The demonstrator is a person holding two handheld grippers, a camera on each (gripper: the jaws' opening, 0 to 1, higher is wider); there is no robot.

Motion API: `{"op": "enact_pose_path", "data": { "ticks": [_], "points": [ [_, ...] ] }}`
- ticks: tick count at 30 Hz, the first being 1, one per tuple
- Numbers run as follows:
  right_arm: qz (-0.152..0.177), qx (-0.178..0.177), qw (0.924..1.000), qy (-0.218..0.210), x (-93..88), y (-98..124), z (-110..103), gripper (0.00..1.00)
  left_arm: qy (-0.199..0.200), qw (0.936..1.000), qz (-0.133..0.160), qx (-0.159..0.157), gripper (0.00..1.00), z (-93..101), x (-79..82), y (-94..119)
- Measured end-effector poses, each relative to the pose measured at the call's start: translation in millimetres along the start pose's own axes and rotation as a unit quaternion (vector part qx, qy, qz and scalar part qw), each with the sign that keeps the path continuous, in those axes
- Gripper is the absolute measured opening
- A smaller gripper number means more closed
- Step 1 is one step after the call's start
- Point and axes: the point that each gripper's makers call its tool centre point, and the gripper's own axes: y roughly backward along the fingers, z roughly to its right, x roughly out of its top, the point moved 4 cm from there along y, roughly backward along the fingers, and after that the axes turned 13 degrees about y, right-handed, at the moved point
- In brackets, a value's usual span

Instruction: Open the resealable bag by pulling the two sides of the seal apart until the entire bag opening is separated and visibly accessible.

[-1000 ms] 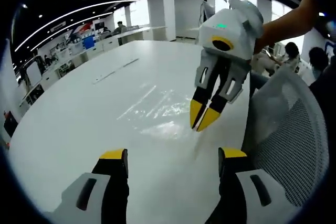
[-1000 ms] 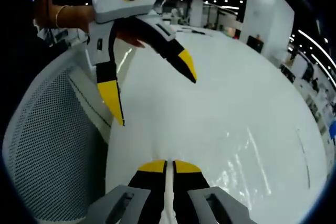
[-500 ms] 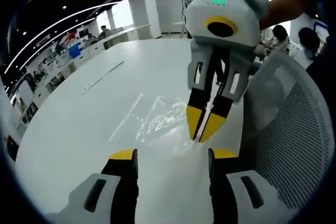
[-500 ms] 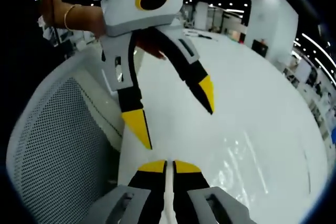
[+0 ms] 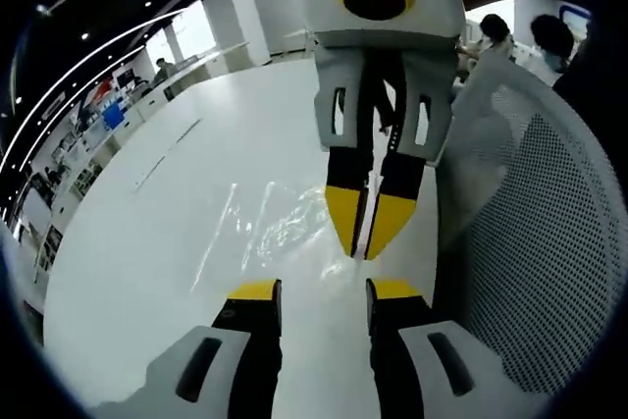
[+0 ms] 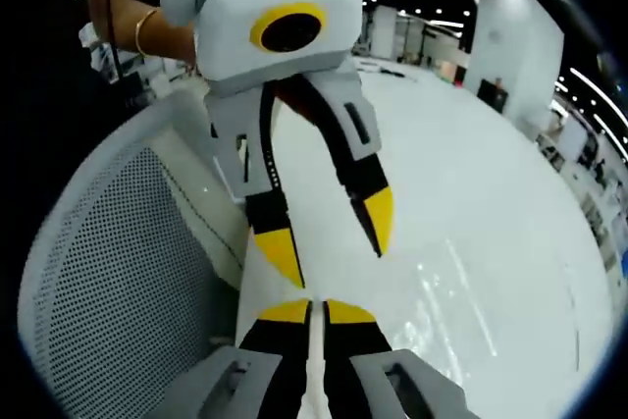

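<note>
A clear resealable bag (image 5: 280,228) lies flat and crinkled on the white table (image 5: 147,272), hard to make out but for its glints. My right gripper (image 5: 365,235) comes down from the top of the left gripper view, its yellow fingertips pinched together at the bag's near edge. In the right gripper view, that gripper (image 6: 311,313) is shut with a thin pale sliver of film between its jaws, and the bag (image 6: 446,301) stretches ahead. My left gripper (image 5: 324,291) stands open just in front of the right one's tips. Seen from the right gripper view, the left gripper (image 6: 334,237) has spread fingers.
A white mesh chair back (image 5: 535,242) stands at the table's edge close beside both grippers and also appears as the mesh chair back (image 6: 98,291). A person's arm with a bracelet (image 6: 142,31) holds the left gripper. Desks, pillars and people fill the office behind.
The two grippers have come closer together, and each looms larger in the other's view. My left gripper's jaws have narrowed but stay open. The right gripper stays shut.
</note>
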Motion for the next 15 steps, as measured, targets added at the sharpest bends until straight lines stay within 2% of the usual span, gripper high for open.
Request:
{"op": "enact_pose_path", "data": {
  "ticks": [6, 8, 13, 15],
  "points": [
    [-0.001, 0.008, 0.9999, 0.011, 4.7, 0, -6, 0.0, -0.069, 0.9971, -0.019, -0.025, 0.15, 14.7, -2.8, -2],
    [-0.003, 0.01, 0.9998, 0.016, 4.5, -1, -7, 0.0, -0.086, 0.9953, -0.03, -0.033, 0.14, 18.3, -5.9, -3],
    [-0.009, 0.015, 0.9996, 0.021, 3.6, -2, -10, 0.0, -0.106, 0.9935, -0.03, -0.031, 0.03, 21.3, -5.9, -5],
    [-0.01, 0.016, 0.9996, 0.022, 3.7, -3, -12, 0.0, -0.113, 0.9925, -0.029, -0.038, 0.02, 22.8, -5.8, -5]
  ]
}}
